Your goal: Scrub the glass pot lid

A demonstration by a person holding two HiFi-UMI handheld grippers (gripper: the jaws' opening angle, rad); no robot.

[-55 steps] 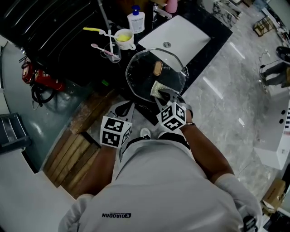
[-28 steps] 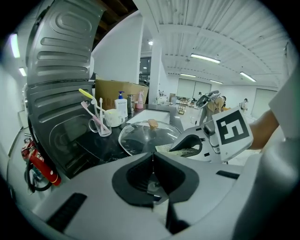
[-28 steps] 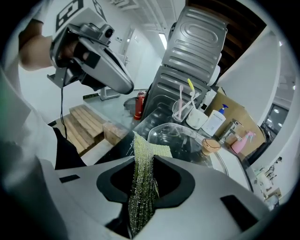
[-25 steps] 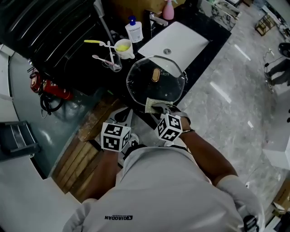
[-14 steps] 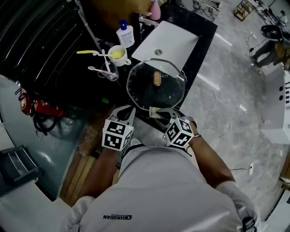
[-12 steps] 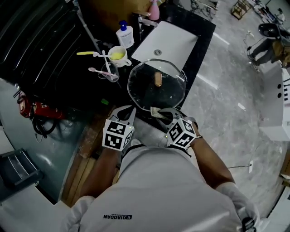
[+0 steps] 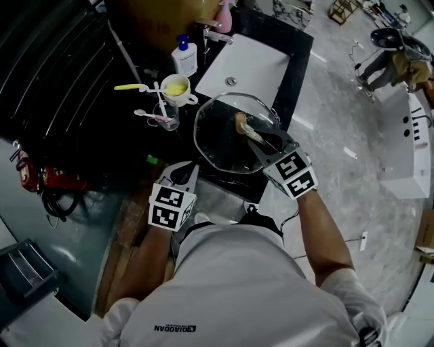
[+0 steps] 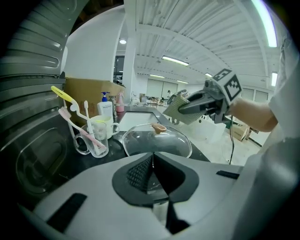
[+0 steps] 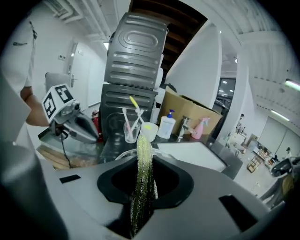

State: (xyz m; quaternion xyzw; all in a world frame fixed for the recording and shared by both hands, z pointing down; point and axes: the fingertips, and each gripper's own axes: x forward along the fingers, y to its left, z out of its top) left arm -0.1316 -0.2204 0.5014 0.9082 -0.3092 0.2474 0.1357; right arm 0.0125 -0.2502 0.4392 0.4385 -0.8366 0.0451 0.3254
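Two grippers are in the person's hands. The right gripper is pinching a thin green scrub pad, which stands on its edge between the jaws. In the head view, this gripper and its pad are over the glass pot lid, close to the lid's brown knob. I cannot tell if the pad touches the glass. The lid lies on the black counter, just beside the white sink. The left gripper has its jaws pressed together with nothing in them. It is at the near edge of the counter, apart from the lid. Past the lid stand a glass cup with toothbrushes, a white mug, a soap bottle and a pink spray bottle.
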